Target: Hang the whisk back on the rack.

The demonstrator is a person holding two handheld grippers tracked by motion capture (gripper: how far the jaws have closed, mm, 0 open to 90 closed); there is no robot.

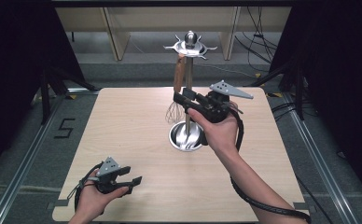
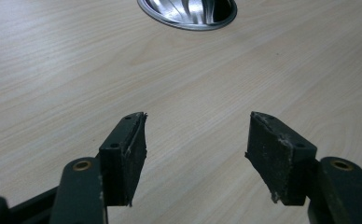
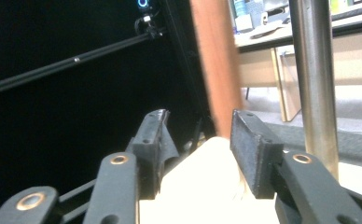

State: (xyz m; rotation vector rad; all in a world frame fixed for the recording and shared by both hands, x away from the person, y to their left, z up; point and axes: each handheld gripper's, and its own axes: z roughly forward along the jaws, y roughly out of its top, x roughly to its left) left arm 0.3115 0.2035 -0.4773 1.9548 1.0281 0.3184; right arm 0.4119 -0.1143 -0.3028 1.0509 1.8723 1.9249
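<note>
Right claw [image 1: 180, 96], jaws apart, sits at the whisk [image 1: 176, 93] hanging from the rack [image 1: 189, 84] on the tabletop [image 1: 137, 140], its brown handle just beside one jaw. Likely step: grasping the whisk; next, closing squarely on the handle. Left claw [image 1: 133, 183] rests open.

One pale wooden worktop [image 1: 137, 140]. One tall steel utensil stand with a round bowl base [image 1: 186, 136] and a hooked crown, at the worktop's twelve o'clock side. One wire whisk with a brown wooden handle [image 1: 178, 74] hanging from it. Two black hand-held tongs: the left tongs [image 1: 135, 182] at seven o'clock and the right tongs [image 1: 183, 98] at the stand.
</note>
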